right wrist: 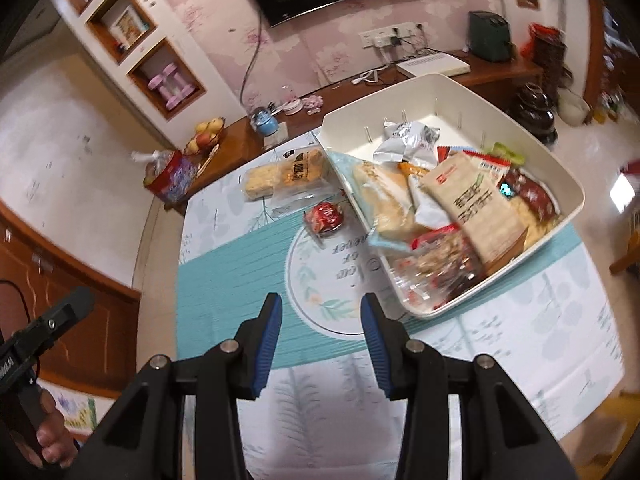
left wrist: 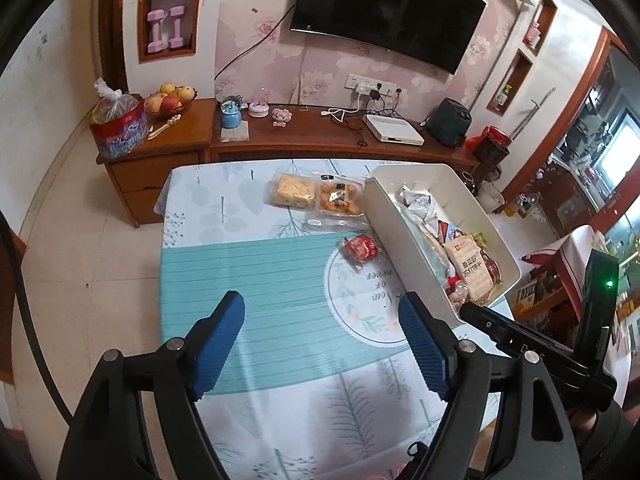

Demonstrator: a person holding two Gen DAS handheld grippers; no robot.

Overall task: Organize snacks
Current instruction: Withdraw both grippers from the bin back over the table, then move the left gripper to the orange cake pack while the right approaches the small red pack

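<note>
A white bin (left wrist: 394, 216) (right wrist: 404, 90) stands on the right of the table, piled with snack packets; a beige packet (left wrist: 472, 272) (right wrist: 480, 216) lies on top. Left of the bin on the tablecloth lie a small red packet (left wrist: 360, 249) (right wrist: 324, 216), a yellow cake pack (left wrist: 292, 192) (right wrist: 280, 178) and a pack of orange biscuits (left wrist: 340, 200). My left gripper (left wrist: 320, 300) hovers open over the teal mat, nothing between its blue pads. My right gripper (right wrist: 321, 300) is also open and holds nothing, just short of the bin's near corner.
A teal mat (left wrist: 260, 280) covers the table's middle. Behind the table runs a wooden cabinet (left wrist: 320, 140) with a fruit bowl (left wrist: 170, 98), a bagged red tin (left wrist: 118, 128) and a white box (left wrist: 394, 128). Floor lies left of the table. A hand (right wrist: 44, 440) grips the other tool's handle.
</note>
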